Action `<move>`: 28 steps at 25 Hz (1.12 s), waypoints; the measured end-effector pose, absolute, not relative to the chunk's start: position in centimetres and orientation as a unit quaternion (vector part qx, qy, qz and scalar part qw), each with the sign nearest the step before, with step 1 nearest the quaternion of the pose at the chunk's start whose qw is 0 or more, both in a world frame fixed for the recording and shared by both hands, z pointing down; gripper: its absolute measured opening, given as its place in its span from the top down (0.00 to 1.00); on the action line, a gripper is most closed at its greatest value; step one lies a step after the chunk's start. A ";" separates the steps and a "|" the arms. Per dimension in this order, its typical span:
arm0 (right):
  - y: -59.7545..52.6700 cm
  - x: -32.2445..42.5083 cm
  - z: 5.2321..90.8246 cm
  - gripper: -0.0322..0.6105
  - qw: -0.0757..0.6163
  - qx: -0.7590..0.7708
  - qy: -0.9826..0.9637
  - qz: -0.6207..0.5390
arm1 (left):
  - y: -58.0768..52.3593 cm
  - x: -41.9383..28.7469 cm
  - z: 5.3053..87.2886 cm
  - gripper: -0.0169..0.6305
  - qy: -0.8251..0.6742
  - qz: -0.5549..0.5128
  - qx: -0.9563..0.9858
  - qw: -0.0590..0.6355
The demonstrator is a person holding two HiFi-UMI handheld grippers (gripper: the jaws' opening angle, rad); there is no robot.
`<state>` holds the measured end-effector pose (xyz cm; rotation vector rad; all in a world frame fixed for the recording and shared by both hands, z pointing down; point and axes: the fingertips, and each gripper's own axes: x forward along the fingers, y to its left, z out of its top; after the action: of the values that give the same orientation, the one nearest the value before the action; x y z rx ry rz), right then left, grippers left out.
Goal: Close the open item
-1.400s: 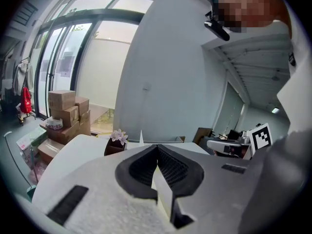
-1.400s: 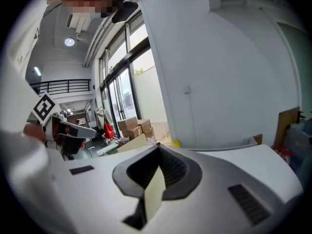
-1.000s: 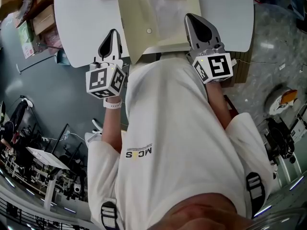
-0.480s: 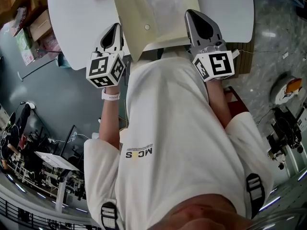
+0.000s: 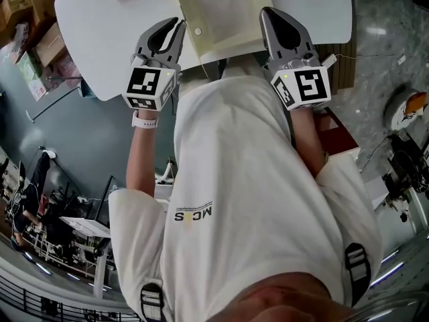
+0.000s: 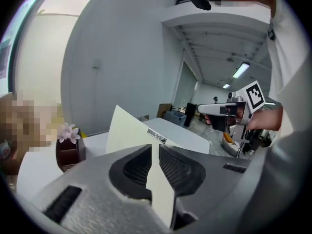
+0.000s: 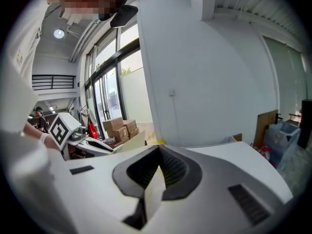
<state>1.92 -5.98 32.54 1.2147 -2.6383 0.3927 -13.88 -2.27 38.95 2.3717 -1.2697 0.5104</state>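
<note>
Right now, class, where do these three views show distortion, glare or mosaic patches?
Head view: fisheye curves the white table; floor glare at right. Left gripper view: dark round vignette, mosaic at left and top, cream folder sharp. Right gripper view: same vignette, mosaic at top.

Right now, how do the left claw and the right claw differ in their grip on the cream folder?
The left claw pinches the cream folder on its left side, near the snap button. The right claw pinches its right edge. The sheet rises well above the left claw, but in the right claw only a thin strip shows. Both claws are shut on the same folder over the white table.
</note>
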 end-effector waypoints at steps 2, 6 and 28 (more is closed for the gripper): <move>-6.0 2.0 32.6 0.93 0.103 0.418 -0.892 0.135 | -2.6 -13.4 39.1 0.93 -0.431 0.183 0.860 0.202; -6.3 2.3 32.7 0.93 0.100 0.430 -0.886 0.139 | -3.3 -12.1 39.4 0.93 -0.372 0.194 0.890 0.180; -7.4 4.3 35.1 0.93 0.102 0.463 -0.865 0.164 | -7.0 -5.5 45.7 0.73 -0.224 0.245 0.919 0.212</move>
<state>4.32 -7.40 35.07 1.3670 -2.5536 0.4855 -5.52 -6.96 45.71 2.5528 -0.6223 0.6791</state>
